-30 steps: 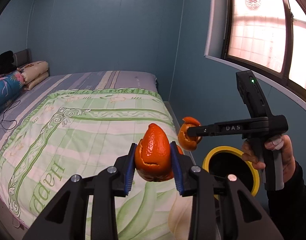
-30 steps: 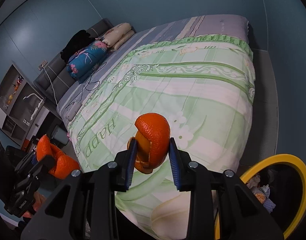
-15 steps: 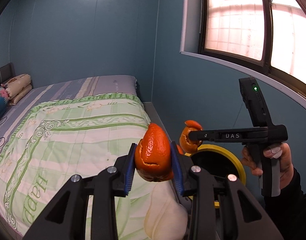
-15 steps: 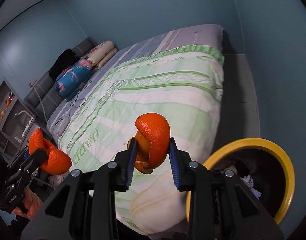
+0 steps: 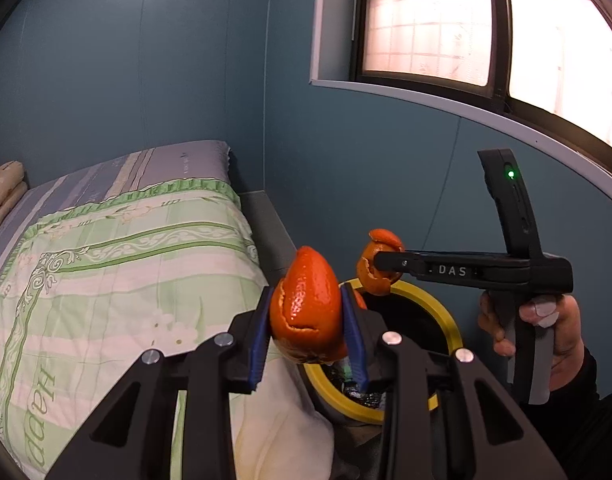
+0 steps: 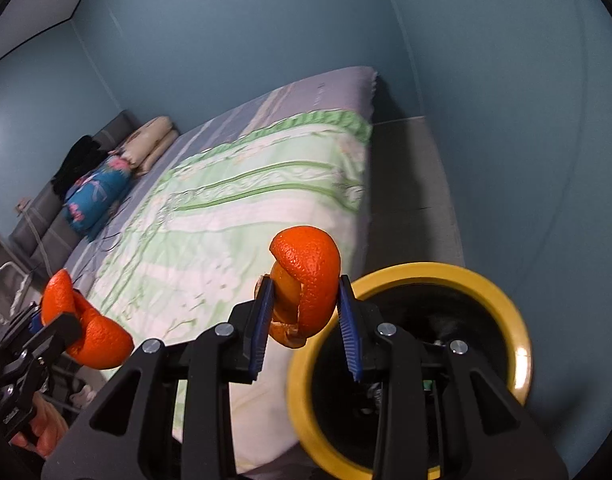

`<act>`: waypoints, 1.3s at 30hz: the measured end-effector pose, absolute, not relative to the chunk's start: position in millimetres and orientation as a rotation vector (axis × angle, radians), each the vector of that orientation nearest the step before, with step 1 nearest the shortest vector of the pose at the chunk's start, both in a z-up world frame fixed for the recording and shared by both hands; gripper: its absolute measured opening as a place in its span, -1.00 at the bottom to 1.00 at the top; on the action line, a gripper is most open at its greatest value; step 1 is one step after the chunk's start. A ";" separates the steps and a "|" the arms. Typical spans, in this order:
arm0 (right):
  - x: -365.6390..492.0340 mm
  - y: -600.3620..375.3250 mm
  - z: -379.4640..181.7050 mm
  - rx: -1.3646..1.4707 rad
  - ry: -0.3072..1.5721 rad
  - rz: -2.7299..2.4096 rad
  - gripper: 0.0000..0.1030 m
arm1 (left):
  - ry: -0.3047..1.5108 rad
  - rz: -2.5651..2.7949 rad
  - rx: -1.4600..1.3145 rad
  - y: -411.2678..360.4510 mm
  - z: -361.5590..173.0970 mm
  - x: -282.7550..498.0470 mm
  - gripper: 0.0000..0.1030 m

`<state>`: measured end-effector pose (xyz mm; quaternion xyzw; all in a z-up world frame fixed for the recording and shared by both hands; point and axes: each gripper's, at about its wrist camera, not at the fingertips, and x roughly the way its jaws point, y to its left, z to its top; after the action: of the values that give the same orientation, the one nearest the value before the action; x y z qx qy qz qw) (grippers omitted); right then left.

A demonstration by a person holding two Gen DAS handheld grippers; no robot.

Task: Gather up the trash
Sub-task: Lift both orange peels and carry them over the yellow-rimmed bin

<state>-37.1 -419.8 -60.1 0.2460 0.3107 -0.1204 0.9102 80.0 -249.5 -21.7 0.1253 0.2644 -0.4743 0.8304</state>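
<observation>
My left gripper (image 5: 308, 332) is shut on a large piece of orange peel (image 5: 308, 304), held just above the near rim of a yellow-rimmed trash bin (image 5: 450, 320). My right gripper (image 6: 306, 316) is shut on a second curled orange peel (image 6: 310, 284), over the left rim of the same bin (image 6: 506, 308). The left wrist view shows the right gripper (image 5: 380, 266) from the side, its peel (image 5: 376, 276) above the bin's far rim. In the right wrist view the left gripper (image 6: 56, 322) and its peel (image 6: 94, 336) sit at lower left. Dark trash lies inside the bin.
A bed with a green floral quilt (image 5: 106, 280) fills the left, its corner next to the bin. Pillows (image 6: 102, 192) and dark clothes lie at the headboard. A blue wall and a window (image 5: 466, 24) stand behind the bin. A hand (image 5: 546, 328) grips the right gripper's handle.
Both grippers have swung from over the bed toward the bin, each keeping its peel. The bin has grown larger and moved under the fingers in both views.
</observation>
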 end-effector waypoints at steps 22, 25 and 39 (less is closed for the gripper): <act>-55.2 -464.5 -99.8 0.544 0.649 -0.368 -0.41 | 0.672 -1.113 0.293 -328.4 -76.8 76.8 -0.39; -52.7 -467.9 -110.3 0.560 0.670 -0.366 -0.41 | 0.713 -1.125 0.283 -337.8 -92.9 82.8 -0.39; -44.1 -483.5 -146.0 0.595 0.748 -0.389 -0.41 | 0.821 -1.132 0.319 -367.7 -144.5 96.3 -0.39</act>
<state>-44.1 -483.5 -146.0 0.2844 0.3574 -0.1858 0.8700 96.3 -367.7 -144.5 0.1460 0.3760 -0.5189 0.7537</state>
